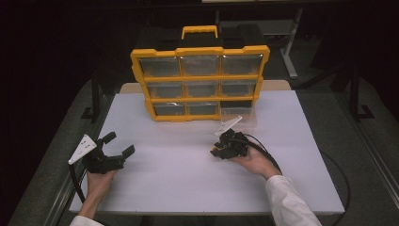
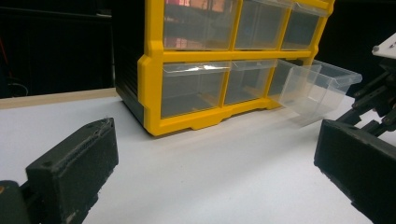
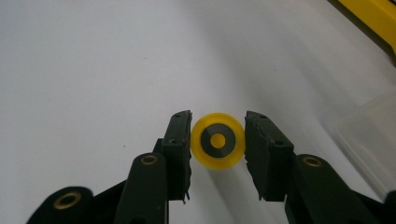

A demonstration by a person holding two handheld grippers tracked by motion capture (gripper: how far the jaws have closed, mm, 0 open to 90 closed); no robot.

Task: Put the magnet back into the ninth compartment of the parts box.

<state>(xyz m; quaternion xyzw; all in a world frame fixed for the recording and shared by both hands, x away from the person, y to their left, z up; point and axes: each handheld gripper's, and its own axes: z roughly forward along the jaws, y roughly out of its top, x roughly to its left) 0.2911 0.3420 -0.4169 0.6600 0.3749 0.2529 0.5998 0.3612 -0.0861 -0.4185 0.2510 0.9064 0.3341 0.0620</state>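
Observation:
A small yellow disc (image 3: 218,141) with a dark ring and a yellow hub sits between the two fingertips of my right gripper (image 3: 218,133), which is shut on it just above the white table (image 1: 179,174). That gripper (image 1: 218,151) is in front of a yellow drawer organizer (image 1: 200,75) standing upright at the back of the table. The organizer's bottom right clear drawer (image 1: 237,113) is pulled out and empty, seen too in the left gripper view as the clear drawer (image 2: 317,86). My left gripper (image 1: 117,145) rests open near the table's left edge, nothing between its jaws.
The organizer (image 2: 154,70) has three rows of clear drawers and a yellow handle (image 1: 200,31) on top. The clear drawer's rim (image 3: 369,135) lies to the right of the held disc. A black cable (image 1: 268,153) trails from the right gripper. Dark floor surrounds the table.

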